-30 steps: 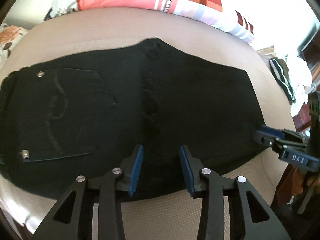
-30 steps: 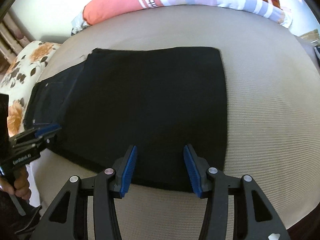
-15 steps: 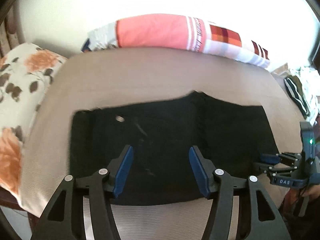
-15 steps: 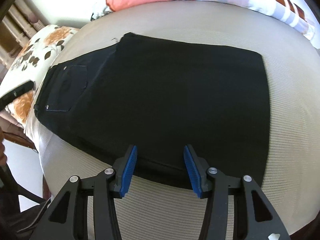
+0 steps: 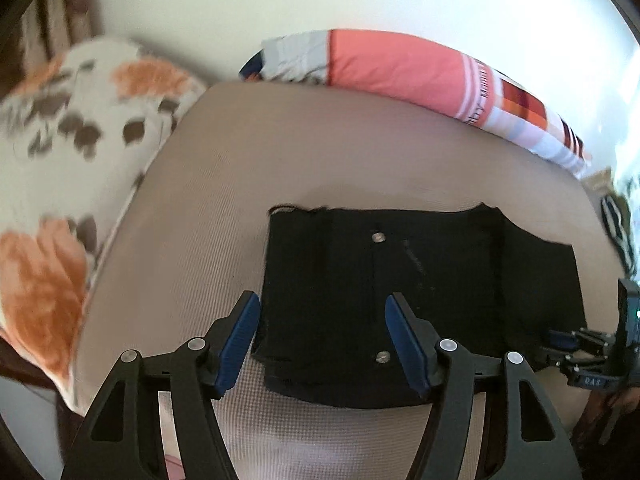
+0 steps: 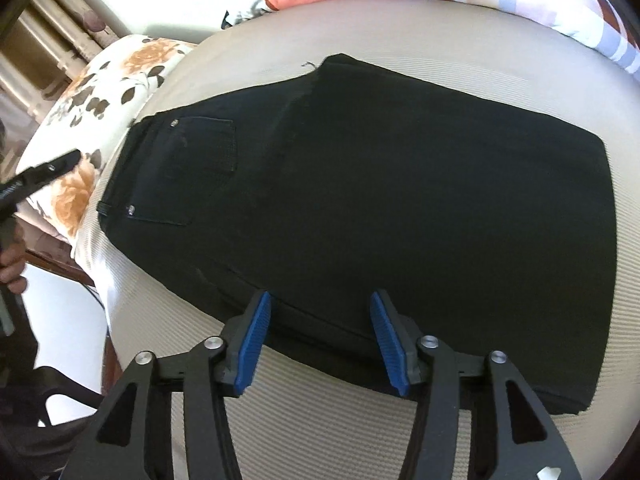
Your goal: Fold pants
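**Black pants folded on the bed, both grippers free**

The beige bed [image 6: 280,432] carries the black pants [image 6: 400,208], folded to a block filling the frame's centre, back pocket [image 6: 188,168] at centre left. Any further fold likely needs both near corners pinched evenly. The left gripper [image 5: 322,344] and right gripper [image 6: 320,344] hover over the near edge, jaws opening, gripping nothing.

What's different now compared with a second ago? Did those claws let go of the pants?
Both claws have pulled back from the black pants. The left claw has drawn away most and its jaws are opening, nothing between them. The right claw is opening too, nothing gripped. The pants stay folded flat on the bed, pillows unmoved.
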`<state>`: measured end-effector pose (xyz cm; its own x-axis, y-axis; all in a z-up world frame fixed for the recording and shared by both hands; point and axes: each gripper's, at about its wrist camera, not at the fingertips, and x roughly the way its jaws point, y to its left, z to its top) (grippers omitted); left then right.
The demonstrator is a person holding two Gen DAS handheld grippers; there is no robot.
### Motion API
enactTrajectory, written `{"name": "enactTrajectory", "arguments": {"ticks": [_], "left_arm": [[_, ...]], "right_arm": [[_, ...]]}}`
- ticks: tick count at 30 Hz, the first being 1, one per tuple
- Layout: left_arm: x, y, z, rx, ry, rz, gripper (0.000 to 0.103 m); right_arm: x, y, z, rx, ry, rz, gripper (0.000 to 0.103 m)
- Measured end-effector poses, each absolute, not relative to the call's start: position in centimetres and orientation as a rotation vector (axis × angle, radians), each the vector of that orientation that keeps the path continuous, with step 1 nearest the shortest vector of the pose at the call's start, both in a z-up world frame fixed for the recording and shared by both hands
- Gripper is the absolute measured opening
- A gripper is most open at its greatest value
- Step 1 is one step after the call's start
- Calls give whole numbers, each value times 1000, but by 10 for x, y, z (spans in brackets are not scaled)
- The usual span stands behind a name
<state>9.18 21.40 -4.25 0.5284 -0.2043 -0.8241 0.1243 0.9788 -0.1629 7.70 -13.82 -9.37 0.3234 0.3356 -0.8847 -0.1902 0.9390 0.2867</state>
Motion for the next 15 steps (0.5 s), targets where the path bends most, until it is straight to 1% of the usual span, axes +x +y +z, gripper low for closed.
{"name": "enactTrajectory", "arguments": {"ticks": [2, 7, 11, 15], "left_arm": [[96, 226, -52, -131, 1009, -196, 66], [120, 259, -79, -316, 1099, -309, 66], [139, 274, -95, -379, 1139, -390, 66], [160, 290, -112, -484, 1189, -472, 66]], "right_arm": [[79, -137, -92, 161, 1194, 356, 56], [83, -137, -77, 238, 1146, 363, 57], [86, -147, -61, 323, 1094, 316, 57], [85, -158, -50, 351, 1073, 254, 60]]}}
